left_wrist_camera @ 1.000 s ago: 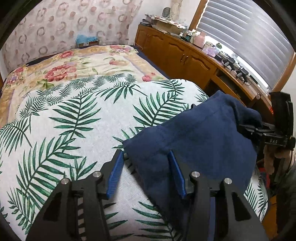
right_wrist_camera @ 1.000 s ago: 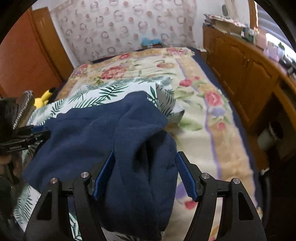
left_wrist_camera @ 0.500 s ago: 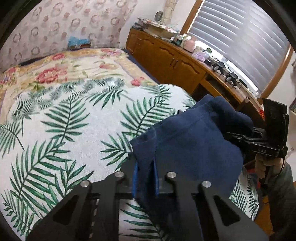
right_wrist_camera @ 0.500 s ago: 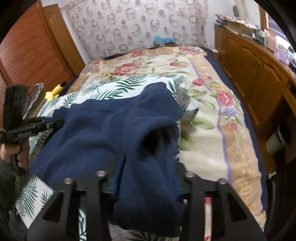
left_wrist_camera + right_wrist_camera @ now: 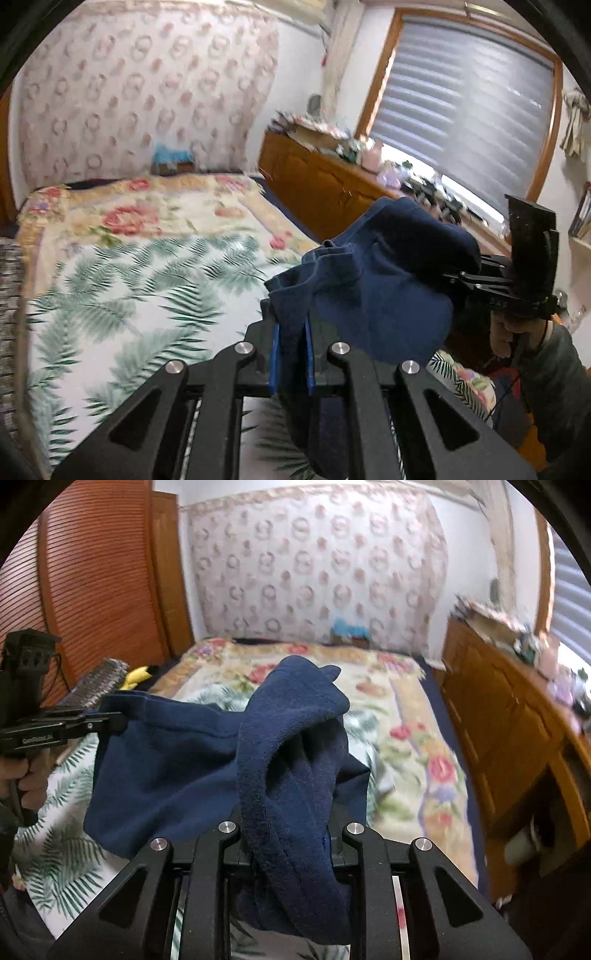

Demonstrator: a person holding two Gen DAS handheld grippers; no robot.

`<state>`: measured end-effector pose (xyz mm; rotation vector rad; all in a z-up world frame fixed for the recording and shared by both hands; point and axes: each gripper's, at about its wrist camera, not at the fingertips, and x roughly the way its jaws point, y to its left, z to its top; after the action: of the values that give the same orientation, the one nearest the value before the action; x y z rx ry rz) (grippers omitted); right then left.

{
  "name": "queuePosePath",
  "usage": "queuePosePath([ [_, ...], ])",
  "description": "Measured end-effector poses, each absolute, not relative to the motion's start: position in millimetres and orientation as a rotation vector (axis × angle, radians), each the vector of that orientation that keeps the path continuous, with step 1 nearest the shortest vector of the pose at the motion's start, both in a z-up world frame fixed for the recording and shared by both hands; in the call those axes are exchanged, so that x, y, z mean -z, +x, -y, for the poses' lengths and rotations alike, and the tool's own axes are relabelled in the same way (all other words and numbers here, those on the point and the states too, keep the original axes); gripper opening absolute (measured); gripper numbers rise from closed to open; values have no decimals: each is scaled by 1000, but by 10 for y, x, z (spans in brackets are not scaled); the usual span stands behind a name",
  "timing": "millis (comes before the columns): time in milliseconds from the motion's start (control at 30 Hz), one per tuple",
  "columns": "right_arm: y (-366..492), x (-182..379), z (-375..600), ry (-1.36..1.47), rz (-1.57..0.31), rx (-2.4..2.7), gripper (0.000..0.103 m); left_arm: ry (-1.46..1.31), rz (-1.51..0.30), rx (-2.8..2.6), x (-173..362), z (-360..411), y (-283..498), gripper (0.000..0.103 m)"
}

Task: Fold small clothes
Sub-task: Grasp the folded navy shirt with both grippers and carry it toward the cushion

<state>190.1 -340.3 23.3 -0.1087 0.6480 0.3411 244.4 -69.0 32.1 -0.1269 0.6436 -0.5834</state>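
Note:
A small dark blue garment [image 5: 373,291] hangs in the air between both grippers, above the bed. My left gripper [image 5: 291,354] is shut on one edge of it, blue pads pinching the cloth. My right gripper [image 5: 291,849] is shut on the other edge, its pads hidden by a thick bunch of the garment [image 5: 295,760]. In the left wrist view the right gripper [image 5: 480,275] holds the cloth at the right. In the right wrist view the left gripper [image 5: 110,720] holds it at the left.
Below lies a bed with a palm-leaf sheet [image 5: 122,302] over a floral blanket [image 5: 140,210]. A wooden cabinet [image 5: 314,184] with clutter runs along the right under the window blinds. A slatted wooden door [image 5: 74,590] and a yellow toy [image 5: 138,674] are at the left.
Both grippers closed on the garment's edges, then lifted it off the bed. The cameras now tilt upward and the cloth hangs stretched between the grippers.

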Motion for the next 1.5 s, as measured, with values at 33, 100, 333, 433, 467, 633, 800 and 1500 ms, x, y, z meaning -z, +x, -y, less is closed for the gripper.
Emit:
queuePosePath([
  [33,1928,-282,3310,-120,-637,-359,21,-127,-628,562,-368,551,2391,8],
  [100,1999,-383,3074,-146,-615,-408,21,-121,-600,508,-448,259,2289,8],
  [333,2320,-624,1968,-241,-548,-599,21,-133,-518,314,-629,-790,1919,8],
  [433,2432,-722,1491,-274,-522,-670,21,-144,-491,242,-662,-1167,1810,8],
  [467,2472,-748,1322,-291,-512,-695,21,-151,-483,221,-663,-1282,1782,8],
  [633,2671,-793,628,-373,-495,-769,21,-181,-463,133,-567,-1728,1677,8],
  [800,2846,-770,37,-462,-491,-837,21,-198,-457,48,-420,-2000,1634,8],
  [1500,3635,-208,-1504,-603,-603,-793,48,-264,-583,-152,203,-2516,1499,11],
])
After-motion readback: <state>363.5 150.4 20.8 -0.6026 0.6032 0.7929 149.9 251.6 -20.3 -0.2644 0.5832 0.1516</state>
